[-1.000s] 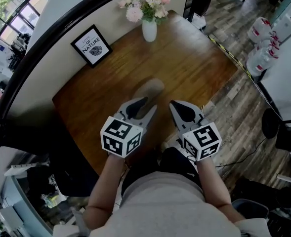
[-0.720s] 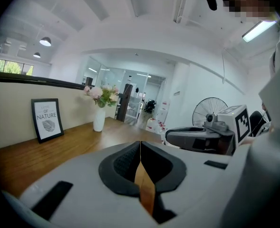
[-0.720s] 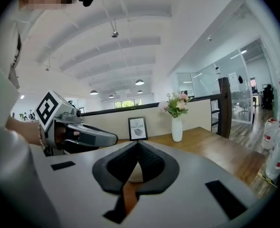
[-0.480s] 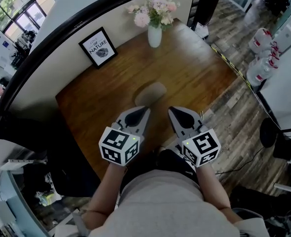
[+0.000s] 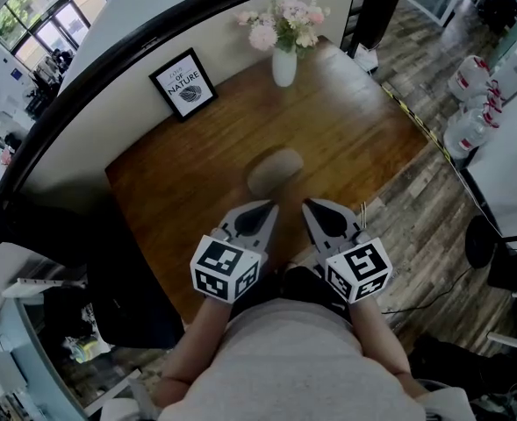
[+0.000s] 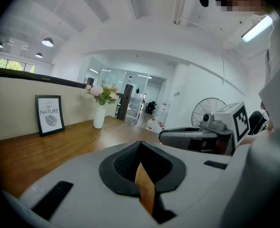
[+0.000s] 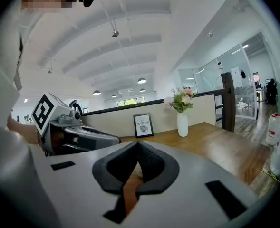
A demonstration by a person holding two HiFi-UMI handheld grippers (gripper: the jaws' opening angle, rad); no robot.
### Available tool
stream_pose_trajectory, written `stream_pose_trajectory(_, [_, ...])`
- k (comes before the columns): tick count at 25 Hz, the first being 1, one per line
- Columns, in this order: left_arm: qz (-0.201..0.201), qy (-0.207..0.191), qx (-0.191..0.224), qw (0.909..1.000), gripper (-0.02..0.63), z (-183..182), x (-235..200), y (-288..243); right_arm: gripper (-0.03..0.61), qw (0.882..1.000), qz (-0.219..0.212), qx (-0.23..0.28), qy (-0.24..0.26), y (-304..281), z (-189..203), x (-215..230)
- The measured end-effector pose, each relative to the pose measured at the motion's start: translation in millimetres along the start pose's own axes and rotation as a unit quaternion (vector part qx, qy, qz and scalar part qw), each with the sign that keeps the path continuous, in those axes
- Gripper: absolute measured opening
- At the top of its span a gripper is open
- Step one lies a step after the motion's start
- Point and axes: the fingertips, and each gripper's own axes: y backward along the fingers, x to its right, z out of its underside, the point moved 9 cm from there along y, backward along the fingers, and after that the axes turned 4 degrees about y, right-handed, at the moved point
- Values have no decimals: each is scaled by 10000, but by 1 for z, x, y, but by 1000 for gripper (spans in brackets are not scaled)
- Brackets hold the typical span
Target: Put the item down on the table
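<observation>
The item, a beige rounded lump point(image 5: 274, 171), lies by itself on the brown wooden table point(image 5: 355, 121), near its middle. My left gripper point(image 5: 260, 210) is short of it, over the table's near edge, shut with nothing in it. My right gripper point(image 5: 315, 207) hangs beside it at the same distance, also shut and empty. In the left gripper view the black pads point(image 6: 123, 160) meet, with only bare wood in the slit below them. In the right gripper view a pale sliver of the item point(image 7: 138, 170) shows through the slit below the pads.
A white vase of pink flowers point(image 5: 284, 64) and a framed print point(image 5: 184, 84) stand at the table's far edge against a low wall. Large water bottles point(image 5: 473, 117) sit on the floor to the right. A fan point(image 6: 207, 113) stands beyond the table.
The left gripper's jaws were parted near the item a second ago and are now together. Both grippers have drawn back toward the person, leaving the item on the table.
</observation>
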Motion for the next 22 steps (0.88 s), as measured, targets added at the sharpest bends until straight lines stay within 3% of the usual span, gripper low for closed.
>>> stream_pose_trajectory(22, [369,-21,-520,9980,14,11,-9,-15,9,9996,-27,-213,-171,-6,12,3])
